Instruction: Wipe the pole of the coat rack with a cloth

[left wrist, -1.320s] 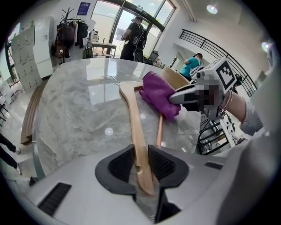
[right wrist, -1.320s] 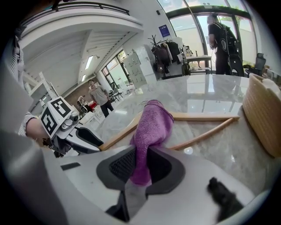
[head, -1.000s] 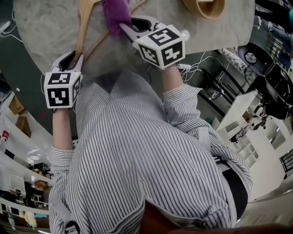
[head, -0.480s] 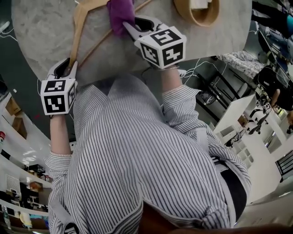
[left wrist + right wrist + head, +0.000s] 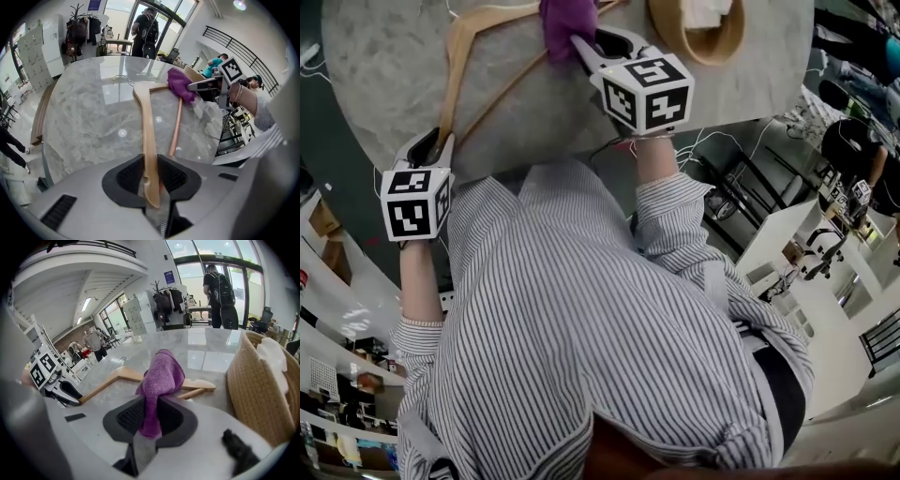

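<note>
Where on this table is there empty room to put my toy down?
The biggest bare patch of table lies left of the hanger, out to the rim. There is more past the hanger's hook, toward the far edge. It is crowded where the cloth, the right gripper and the basket sit close together.

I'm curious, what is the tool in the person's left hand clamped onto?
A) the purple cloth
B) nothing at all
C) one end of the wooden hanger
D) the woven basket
C: the left gripper has its jaws closed on the tip of the wooden hanger, while the purple cloth is pinched in the right gripper.
</note>
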`<state>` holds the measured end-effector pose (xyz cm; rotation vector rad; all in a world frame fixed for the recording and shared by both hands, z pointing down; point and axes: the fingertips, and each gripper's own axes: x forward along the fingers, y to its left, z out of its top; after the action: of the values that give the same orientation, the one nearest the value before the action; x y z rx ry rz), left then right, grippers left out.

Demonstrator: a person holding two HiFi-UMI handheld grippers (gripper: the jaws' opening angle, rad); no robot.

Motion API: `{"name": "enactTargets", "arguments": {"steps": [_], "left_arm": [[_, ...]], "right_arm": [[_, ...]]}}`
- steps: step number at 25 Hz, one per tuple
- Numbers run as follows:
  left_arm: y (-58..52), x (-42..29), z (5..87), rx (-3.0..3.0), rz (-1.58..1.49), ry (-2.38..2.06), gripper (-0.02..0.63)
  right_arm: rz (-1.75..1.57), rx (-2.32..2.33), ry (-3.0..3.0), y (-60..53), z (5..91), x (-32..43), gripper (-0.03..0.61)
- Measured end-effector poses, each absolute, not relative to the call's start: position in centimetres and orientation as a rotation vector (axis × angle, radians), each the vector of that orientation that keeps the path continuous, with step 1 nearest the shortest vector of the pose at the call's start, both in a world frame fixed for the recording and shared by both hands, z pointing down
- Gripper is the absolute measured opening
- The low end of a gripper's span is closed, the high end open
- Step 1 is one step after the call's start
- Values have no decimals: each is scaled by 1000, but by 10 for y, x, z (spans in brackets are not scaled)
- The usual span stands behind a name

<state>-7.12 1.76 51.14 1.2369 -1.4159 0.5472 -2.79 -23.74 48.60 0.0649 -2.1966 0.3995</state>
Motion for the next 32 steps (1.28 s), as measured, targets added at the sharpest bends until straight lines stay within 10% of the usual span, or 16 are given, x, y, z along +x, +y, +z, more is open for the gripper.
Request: {"name": "enactTargets", "arguments": {"steps": [32], "left_arm": [[19,-71,512,1228,534,-1386,100]], "right_arm": [[326,324,-2215,-287,484,-20,67]]}}
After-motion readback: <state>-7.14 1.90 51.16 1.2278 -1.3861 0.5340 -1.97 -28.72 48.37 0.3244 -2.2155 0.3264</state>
